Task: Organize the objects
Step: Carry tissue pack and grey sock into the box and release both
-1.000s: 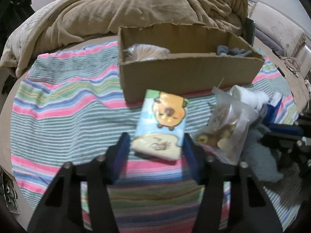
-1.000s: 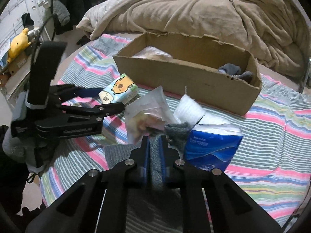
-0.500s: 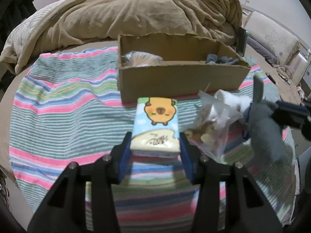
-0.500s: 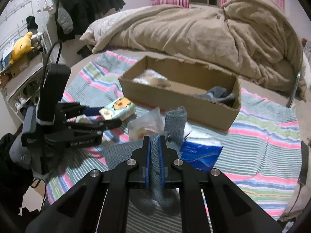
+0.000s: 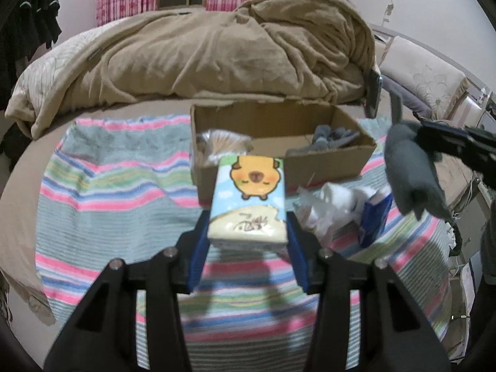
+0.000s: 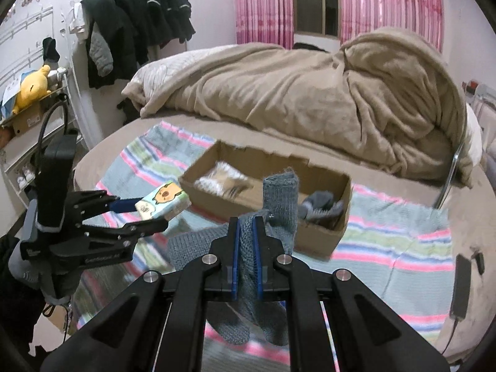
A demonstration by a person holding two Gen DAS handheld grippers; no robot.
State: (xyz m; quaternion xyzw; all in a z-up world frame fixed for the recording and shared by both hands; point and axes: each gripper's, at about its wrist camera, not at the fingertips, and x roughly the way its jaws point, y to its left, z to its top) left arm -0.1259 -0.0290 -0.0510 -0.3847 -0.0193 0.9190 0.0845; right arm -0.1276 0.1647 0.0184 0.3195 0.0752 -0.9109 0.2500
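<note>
My left gripper (image 5: 248, 232) is shut on a tissue pack (image 5: 249, 200) with a cartoon capybara, held in the air in front of the open cardboard box (image 5: 328, 167). It also shows in the right wrist view (image 6: 164, 203). My right gripper (image 6: 246, 226) is shut on grey knitted socks (image 6: 279, 198), lifted above the striped cloth (image 6: 387, 248); they show in the left wrist view (image 5: 409, 173) at the right. The box (image 6: 319, 232) holds a clear bag of snacks (image 5: 221, 144) and grey socks (image 5: 331, 135).
A blue tissue pack (image 5: 375, 217) and a clear plastic bag (image 5: 328, 204) lie on the striped cloth (image 5: 108, 186) right of the box front. A rumpled tan duvet (image 5: 217, 49) lies behind the box. A phone (image 6: 460, 285) lies at the right edge.
Both grippers have risen well above the bed. The left one took hold of the tissue pack and lifted it; the right one lifted the grey socks toward the box.
</note>
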